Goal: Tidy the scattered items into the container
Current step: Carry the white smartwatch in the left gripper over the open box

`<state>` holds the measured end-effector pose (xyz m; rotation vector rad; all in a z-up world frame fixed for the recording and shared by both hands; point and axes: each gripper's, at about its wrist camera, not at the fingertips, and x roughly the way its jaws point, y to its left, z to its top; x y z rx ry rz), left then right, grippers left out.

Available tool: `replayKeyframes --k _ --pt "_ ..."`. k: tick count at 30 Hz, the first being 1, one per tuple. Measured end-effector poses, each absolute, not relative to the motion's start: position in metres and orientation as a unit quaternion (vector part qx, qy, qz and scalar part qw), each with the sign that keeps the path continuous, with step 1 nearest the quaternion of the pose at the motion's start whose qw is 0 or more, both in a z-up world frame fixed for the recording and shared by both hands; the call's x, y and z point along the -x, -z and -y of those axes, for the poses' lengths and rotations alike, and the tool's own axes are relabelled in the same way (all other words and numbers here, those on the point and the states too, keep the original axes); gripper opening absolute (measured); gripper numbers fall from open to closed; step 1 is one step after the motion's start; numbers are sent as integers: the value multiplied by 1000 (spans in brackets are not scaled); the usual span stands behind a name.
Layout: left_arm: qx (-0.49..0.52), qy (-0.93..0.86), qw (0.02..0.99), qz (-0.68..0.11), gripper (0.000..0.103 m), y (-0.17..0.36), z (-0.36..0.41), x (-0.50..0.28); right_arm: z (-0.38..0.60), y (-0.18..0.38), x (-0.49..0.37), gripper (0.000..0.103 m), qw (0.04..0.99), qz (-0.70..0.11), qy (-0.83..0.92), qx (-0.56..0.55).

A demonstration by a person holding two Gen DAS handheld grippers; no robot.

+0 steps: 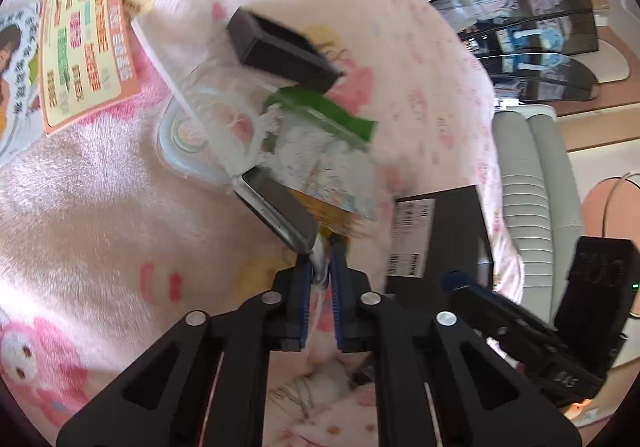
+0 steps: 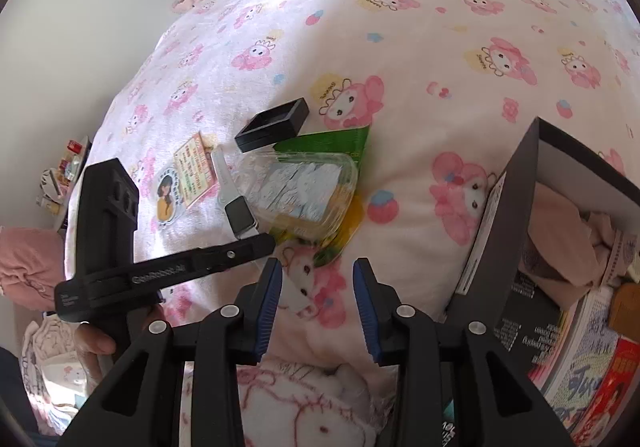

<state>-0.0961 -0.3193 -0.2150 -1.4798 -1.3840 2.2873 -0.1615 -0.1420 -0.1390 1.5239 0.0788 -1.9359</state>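
My left gripper point(image 1: 320, 263) is shut on the white strap of a smartwatch point(image 1: 276, 207), whose dark face lies just past the fingertips; it also shows in the right wrist view point(image 2: 240, 217). Beside the watch lie a clear plastic pack of tissues point(image 1: 320, 163) point(image 2: 304, 191), a green ruler point(image 1: 320, 107) point(image 2: 332, 141) and a small black tray point(image 1: 280, 47) point(image 2: 274, 125). The black container box point(image 2: 520, 215) point(image 1: 440, 231) stands open at the right with cloth inside. My right gripper point(image 2: 318, 287) is open and empty above the pink blanket.
An orange booklet point(image 1: 84, 47) point(image 2: 196, 167) and a round sticker of a girl point(image 2: 168, 199) lie at the far left. Books point(image 2: 592, 367) lie at the lower right. A grey ribbed cushion point(image 1: 532, 199) stands beyond the box. The pink bedspread point(image 2: 440, 27) stretches beyond.
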Motion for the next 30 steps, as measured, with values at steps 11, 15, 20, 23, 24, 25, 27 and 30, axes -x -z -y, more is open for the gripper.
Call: replayKeyframes --k 11,15,20,23,24,25,27,30 --pt "406 -814 120 397 6 87 263 90 75 100 125 42 321 61 763 -557" --pt "419 -815 165 364 6 72 206 101 29 91 115 43 284 84 782 -549" --pt "438 -811 203 331 7 80 134 120 -31 96 108 43 222 105 795 -554" --pt "429 -847 164 269 7 88 96 122 -65 103 107 45 200 128 800 -551" --pt "442 -846 160 251 7 89 86 122 -76 108 107 46 194 142 799 -552" --pt "442 -848 162 244 7 87 81 120 -89 111 107 47 189 153 798 -551" --pt "433 -850 161 254 7 85 80 116 -104 119 109 47 179 166 794 -557" --pt "442 -837 161 279 7 98 76 119 -117 120 108 47 177 183 795 -551"
